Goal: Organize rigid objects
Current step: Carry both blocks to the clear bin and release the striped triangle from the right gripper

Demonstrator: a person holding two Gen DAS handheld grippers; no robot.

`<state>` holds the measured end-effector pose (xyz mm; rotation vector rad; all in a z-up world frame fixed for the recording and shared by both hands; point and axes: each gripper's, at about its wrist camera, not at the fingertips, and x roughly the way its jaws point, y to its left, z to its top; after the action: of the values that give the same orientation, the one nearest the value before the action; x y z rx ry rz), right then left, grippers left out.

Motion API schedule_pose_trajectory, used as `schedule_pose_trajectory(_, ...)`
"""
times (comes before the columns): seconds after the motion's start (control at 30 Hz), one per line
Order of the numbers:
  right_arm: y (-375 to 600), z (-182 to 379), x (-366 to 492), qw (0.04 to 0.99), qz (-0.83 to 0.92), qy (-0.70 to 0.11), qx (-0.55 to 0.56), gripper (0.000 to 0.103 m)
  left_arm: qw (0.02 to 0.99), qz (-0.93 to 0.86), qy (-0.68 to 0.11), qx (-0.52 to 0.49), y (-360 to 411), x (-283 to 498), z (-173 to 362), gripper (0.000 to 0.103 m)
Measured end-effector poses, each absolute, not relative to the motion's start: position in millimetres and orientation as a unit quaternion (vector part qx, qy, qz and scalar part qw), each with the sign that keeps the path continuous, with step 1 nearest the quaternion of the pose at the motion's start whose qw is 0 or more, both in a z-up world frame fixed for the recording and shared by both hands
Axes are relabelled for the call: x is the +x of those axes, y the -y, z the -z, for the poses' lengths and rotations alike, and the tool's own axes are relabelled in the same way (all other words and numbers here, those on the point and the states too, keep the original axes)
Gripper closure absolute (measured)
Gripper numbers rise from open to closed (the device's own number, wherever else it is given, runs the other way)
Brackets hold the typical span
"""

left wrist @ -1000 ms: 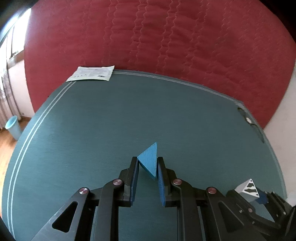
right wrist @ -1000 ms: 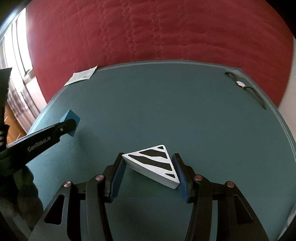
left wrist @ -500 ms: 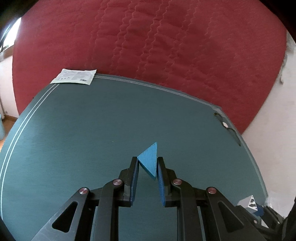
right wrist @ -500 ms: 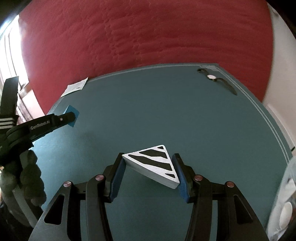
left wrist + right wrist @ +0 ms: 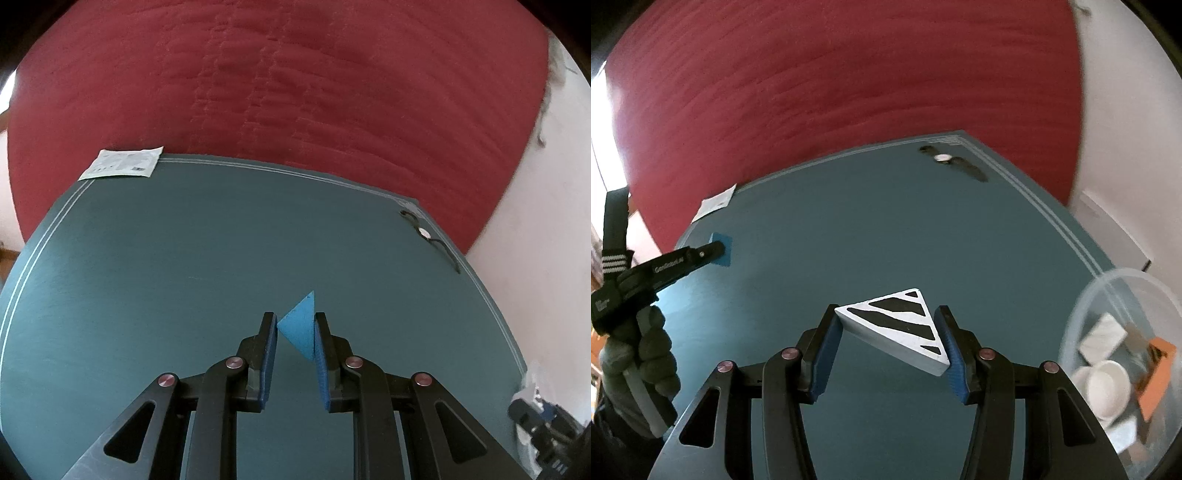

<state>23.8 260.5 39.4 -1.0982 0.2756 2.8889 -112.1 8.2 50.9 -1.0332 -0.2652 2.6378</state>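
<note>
Both pieces are lifted but not yet stowed — the right gripper (image 5: 890, 332), part-open, clamps the striped triangle (image 5: 901, 325) just left of the clear bin (image 5: 1082, 314), which already holds items, while the left gripper (image 5: 295, 332), nearly closed, pinches the blue triangle (image 5: 301, 326) farther from that bin.

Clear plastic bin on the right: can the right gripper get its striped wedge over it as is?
Probably yes. The right gripper holds the black-and-white striped triangular block above bare teal tabletop; nothing stands between it and the clear plastic bin.
</note>
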Motion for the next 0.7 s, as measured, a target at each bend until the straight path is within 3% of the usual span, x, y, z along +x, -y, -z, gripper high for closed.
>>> schedule_pose_trajectory(0.7, -356, -55, 96, 0.163, -0.923, -0.129, -0.325, 0.051, 0.209, -0.909, 0.058, -0.356, -49, -87, -56, 0.082)
